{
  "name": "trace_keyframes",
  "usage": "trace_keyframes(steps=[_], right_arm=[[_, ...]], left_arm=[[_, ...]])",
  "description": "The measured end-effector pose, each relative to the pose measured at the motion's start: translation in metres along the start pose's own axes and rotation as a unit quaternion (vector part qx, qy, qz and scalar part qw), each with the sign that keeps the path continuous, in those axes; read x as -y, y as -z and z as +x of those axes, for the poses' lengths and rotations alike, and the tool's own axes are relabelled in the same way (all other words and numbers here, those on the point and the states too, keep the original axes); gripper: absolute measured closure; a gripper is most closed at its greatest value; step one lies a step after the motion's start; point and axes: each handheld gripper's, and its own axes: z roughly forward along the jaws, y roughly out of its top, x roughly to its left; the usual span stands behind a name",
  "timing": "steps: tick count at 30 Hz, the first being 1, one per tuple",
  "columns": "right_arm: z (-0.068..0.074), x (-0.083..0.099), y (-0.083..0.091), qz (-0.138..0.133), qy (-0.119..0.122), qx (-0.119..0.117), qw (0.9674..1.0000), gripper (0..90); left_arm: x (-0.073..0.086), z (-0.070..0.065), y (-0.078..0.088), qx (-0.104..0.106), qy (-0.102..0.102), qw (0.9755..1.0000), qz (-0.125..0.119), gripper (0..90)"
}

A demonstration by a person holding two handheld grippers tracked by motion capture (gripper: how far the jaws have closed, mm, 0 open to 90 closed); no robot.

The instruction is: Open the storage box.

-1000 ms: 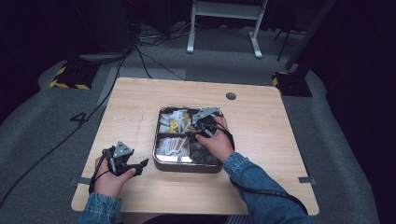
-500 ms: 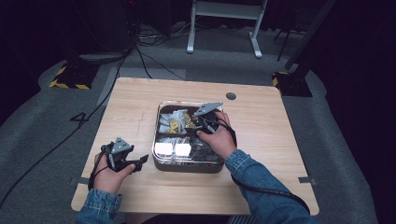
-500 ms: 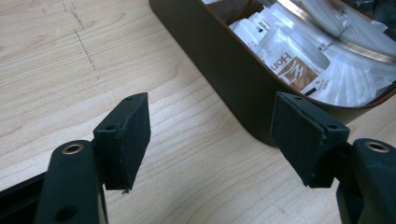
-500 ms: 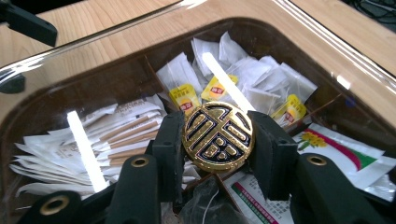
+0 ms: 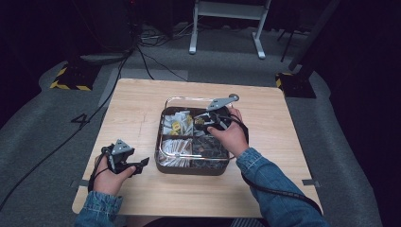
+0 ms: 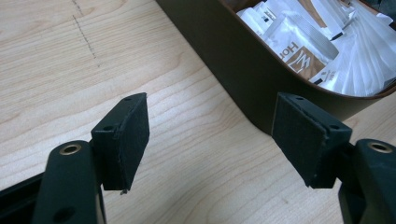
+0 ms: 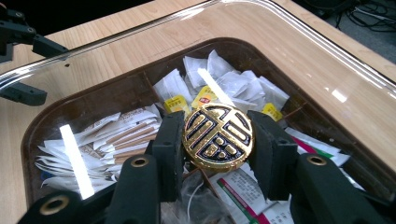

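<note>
Since a second ago my right gripper has lifted the clear lid by its gold knob, fingers clamped on it, above the box mid-bench. Left gripper waits open near the front-left corner. Next I'd guess: set the lid aside.

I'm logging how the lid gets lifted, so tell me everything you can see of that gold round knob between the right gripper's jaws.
The gold knob is a round, shiny, metallic-looking disc with a raised gold pattern on dark, black-looking recesses and a ridged rim. The right gripper has its two black padded jaws pressed on the knob's opposite edges. It sits on a clear lid held tilted over the brown compartment box, above white sachets and teabags. Its underside is hidden.
</note>
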Motion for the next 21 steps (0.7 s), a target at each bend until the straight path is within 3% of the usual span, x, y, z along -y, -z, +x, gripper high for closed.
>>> trace_keyframes(steps=[9,21], right_arm=[[-0.013,0.001,0.019,-0.006,-0.004,0.003,1.0,58.5],[-0.049,0.025,0.057,-0.01,-0.029,0.032,0.999,58.5]], left_arm=[[0.008,0.002,0.007,-0.01,0.007,0.9999,0.001,28.0],[0.014,0.007,0.014,-0.019,0.013,0.9997,0.002,27.9]])
